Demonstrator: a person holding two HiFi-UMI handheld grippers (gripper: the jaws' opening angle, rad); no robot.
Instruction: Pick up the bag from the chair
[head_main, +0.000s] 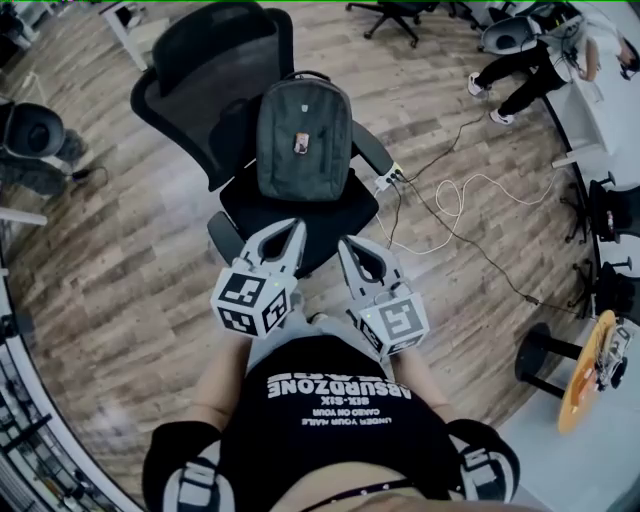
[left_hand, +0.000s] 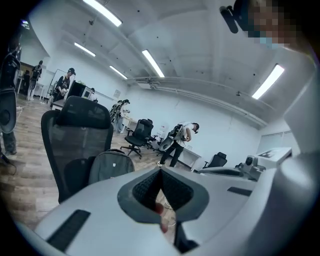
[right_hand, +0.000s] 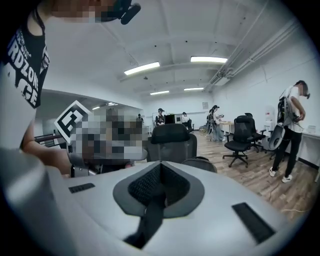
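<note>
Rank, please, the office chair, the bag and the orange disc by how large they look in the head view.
1. Office chair: largest.
2. Bag, on the chair: clearly smaller.
3. Orange disc: smallest, though it is seen slanted at the picture's warped edge, so its true size is unsure.

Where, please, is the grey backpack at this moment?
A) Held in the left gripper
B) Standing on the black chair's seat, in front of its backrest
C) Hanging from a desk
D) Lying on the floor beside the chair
B: the head view shows the grey backpack on the seat of the black chair, while the left gripper and right gripper are shut, short of it.
</note>
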